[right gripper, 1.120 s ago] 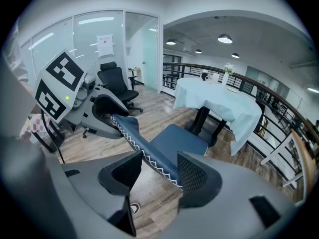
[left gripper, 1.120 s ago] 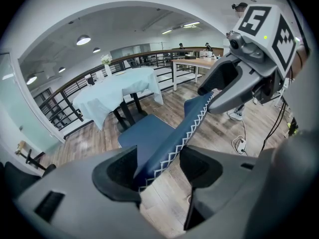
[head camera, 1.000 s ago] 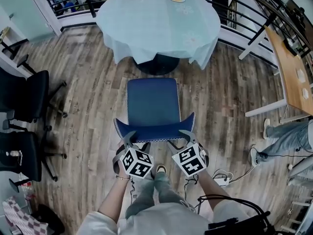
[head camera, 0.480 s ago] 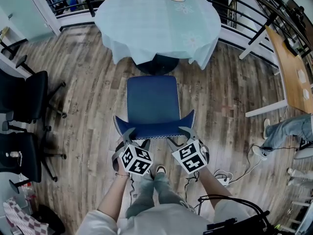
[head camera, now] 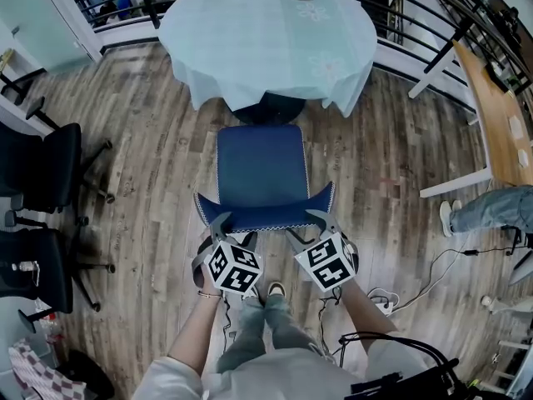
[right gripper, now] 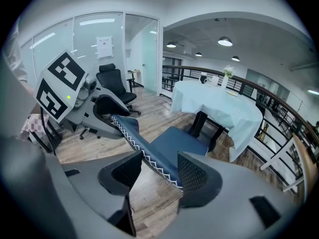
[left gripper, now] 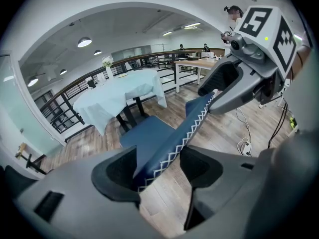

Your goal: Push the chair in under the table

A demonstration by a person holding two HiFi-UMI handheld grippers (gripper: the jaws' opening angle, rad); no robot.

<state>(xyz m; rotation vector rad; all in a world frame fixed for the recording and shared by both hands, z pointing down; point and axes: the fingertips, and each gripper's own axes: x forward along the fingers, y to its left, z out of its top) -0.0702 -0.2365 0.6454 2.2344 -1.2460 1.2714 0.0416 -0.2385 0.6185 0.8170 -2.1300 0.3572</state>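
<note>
Left tongs [head camera: 233,232] and right tongs [head camera: 304,228] straddle, jaws part-open, the backrest of the blue upholstered chair [head camera: 260,169] at lower centre. Round desk in pale cloth [head camera: 250,48] lies straight ahead at upper centre, both tongs equally near.

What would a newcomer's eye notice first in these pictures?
The blue chair stands mid-floor in the head view. Its backrest sits between the open jaws of the left gripper and the right gripper. Just beyond it stands the pale-draped round table.
</note>
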